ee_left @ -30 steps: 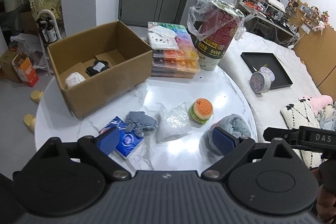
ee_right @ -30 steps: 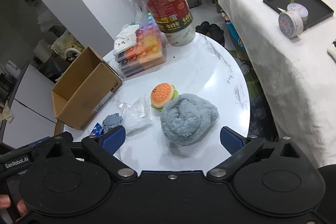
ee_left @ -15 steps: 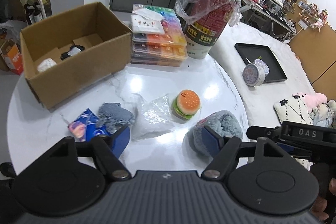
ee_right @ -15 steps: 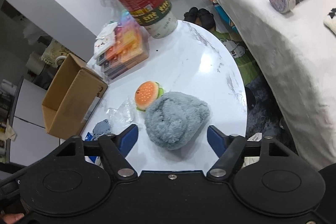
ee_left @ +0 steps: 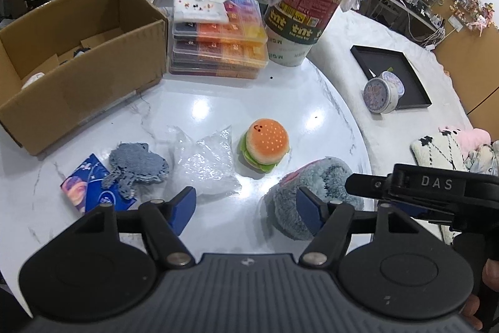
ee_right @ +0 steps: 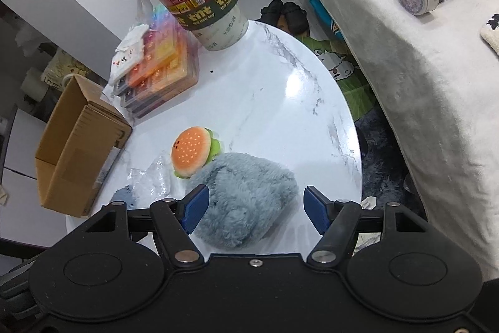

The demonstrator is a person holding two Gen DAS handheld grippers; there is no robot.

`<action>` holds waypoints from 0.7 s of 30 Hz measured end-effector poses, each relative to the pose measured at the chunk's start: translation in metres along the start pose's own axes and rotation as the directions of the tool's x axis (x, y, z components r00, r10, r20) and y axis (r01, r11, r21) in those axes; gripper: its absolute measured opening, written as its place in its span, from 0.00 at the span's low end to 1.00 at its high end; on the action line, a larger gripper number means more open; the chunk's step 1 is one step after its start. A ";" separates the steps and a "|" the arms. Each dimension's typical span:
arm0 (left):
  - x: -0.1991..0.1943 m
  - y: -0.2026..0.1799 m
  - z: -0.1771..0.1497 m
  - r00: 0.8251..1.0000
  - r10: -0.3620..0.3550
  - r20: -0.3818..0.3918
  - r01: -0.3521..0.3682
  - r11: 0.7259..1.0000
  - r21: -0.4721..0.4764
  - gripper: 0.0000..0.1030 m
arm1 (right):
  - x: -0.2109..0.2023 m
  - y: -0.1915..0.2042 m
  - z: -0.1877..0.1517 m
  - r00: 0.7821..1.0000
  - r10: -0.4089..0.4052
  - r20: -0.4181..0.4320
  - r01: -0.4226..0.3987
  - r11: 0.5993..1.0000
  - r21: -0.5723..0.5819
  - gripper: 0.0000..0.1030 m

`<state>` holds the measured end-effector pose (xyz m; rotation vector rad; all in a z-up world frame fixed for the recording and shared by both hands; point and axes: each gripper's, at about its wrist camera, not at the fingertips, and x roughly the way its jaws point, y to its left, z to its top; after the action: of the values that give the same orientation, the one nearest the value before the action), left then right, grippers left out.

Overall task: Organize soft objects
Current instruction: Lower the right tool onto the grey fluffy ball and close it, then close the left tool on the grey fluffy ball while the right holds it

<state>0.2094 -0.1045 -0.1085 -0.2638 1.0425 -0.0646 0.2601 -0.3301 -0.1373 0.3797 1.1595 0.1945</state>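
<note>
The right gripper [ee_right: 254, 209] stands wide, its blue pads either side of the grey fluffy plush [ee_right: 246, 202] near the table's [ee_right: 280, 102] front edge. Likely light and squashy (the pile may slip), it seems best pinched deep across its bulk. The left gripper [ee_left: 246, 206] is also wide, empty. Its view alone shows inside the cardboard box [ee_left: 81, 58] at the far left corner; the right view alone shows the plush's whole top.

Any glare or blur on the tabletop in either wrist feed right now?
Left wrist: two bright ceiling-light reflections on the marble table, just beyond the burger plush; image sharp. Right wrist: one glare patch at the table's right edge, colored boxes slightly smeared, fisheye bending the edges.
</note>
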 end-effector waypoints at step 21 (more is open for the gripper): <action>0.005 0.012 -0.003 1.000 0.005 -0.018 -0.005 0.999 -0.034 0.64 | 0.021 0.011 -0.009 0.993 0.067 -0.097 -0.070 0.997 -0.024 0.28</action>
<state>0.2083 -0.0944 -0.1173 -0.2915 1.0622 -0.0449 0.2603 -0.3114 -0.1539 0.3902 1.2381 0.2907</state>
